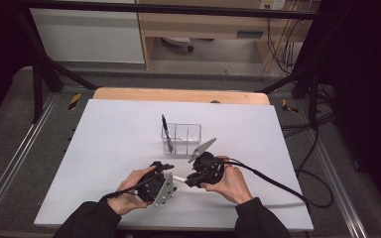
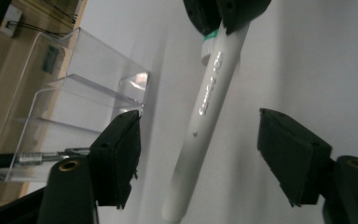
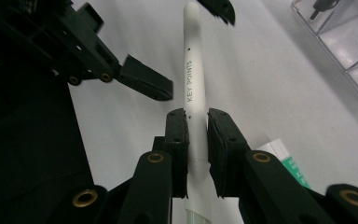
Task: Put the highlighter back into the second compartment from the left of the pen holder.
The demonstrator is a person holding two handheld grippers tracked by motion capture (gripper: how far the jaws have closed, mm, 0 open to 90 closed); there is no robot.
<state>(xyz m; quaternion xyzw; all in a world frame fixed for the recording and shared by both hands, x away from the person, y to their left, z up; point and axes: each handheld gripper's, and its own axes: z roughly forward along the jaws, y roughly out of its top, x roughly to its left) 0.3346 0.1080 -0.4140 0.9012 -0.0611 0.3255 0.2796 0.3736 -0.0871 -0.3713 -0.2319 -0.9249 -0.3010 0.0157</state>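
A white table (image 1: 119, 148) is seen from above, with a clear plastic organizer (image 1: 181, 139) standing on it near the middle; a black pen (image 1: 164, 130) is propped upright in its left compartment. Just in front of the organizer, a white marker (image 3: 193, 84) printed "KEY POINTS" is clamped near its base by the right tongs (image 3: 196, 140), raised above the table. The left tongs (image 2: 198, 158) are held partly open around the marker's free end, untouched by either pad.

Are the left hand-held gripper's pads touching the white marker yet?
Apart. In the left gripper view the white marker runs between the left hand-held gripper pads, with table showing on both sides.
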